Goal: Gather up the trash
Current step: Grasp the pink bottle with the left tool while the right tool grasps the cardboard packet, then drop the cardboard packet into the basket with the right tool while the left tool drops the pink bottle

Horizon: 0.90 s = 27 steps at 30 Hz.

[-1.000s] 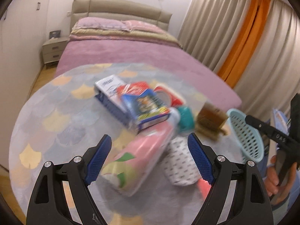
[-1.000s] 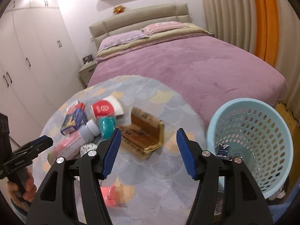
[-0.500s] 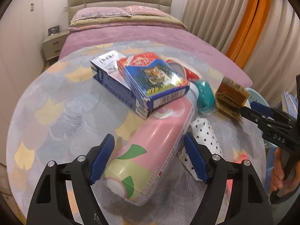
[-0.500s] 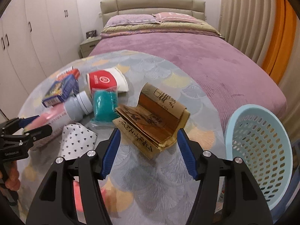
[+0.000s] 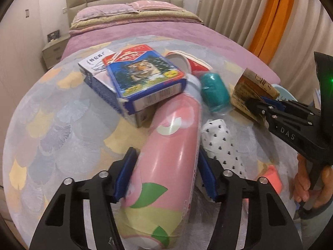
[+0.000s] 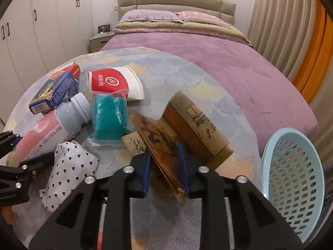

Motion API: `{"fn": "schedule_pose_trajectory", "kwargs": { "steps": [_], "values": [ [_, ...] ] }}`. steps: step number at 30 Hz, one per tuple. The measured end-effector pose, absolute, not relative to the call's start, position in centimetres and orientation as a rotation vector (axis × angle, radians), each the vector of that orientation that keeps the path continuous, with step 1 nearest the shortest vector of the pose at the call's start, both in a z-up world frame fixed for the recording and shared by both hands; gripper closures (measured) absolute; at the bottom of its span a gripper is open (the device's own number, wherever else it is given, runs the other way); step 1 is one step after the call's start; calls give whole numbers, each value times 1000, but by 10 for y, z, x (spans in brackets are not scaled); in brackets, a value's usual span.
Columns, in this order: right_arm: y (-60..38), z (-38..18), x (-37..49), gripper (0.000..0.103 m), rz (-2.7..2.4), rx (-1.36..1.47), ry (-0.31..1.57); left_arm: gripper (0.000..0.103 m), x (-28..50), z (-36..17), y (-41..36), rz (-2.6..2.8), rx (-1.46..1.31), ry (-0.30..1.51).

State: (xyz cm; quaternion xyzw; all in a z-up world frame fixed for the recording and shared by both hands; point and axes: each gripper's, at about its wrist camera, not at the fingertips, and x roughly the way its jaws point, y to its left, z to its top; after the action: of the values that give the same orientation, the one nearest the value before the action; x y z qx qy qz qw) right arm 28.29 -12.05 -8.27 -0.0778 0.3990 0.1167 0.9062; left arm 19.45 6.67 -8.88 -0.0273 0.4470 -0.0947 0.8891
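Two claws, both just closing. Left claw (image 5: 166, 175): pinching pink bottle (image 5: 168, 152) on the table (image 5: 52, 125), long axis running away from it. Right claw (image 6: 165, 169): nipping brown paper packet (image 6: 177, 131); blue basket (image 6: 295, 179) just to its right.

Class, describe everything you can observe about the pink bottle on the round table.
The pink bottle is a glossy plastic cylinder lying on its side on the table. Its label is pink with white shapes, green leaves and a pale green band near the base; the shoulder and screw cap are pale blue-white. The left gripper, whose jaws have just been closing, has its blue pads against both flanks. The tiger-print box rests against the bottle's neck end, and a heart-dotted white bag lies alongside it.
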Motion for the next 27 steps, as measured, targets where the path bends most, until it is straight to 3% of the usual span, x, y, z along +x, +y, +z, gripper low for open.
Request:
{"fn": "schedule_pose_trajectory", "kwargs": {
  "steps": [5, 27],
  "values": [
    [-134, -74, 275, 99, 264, -93, 807, 56, 184, -80, 62, -217, -82, 890],
    [-204, 8, 220, 100, 238, 84, 600, 56, 155, 11, 22, -417, -165, 629]
  ]
}}
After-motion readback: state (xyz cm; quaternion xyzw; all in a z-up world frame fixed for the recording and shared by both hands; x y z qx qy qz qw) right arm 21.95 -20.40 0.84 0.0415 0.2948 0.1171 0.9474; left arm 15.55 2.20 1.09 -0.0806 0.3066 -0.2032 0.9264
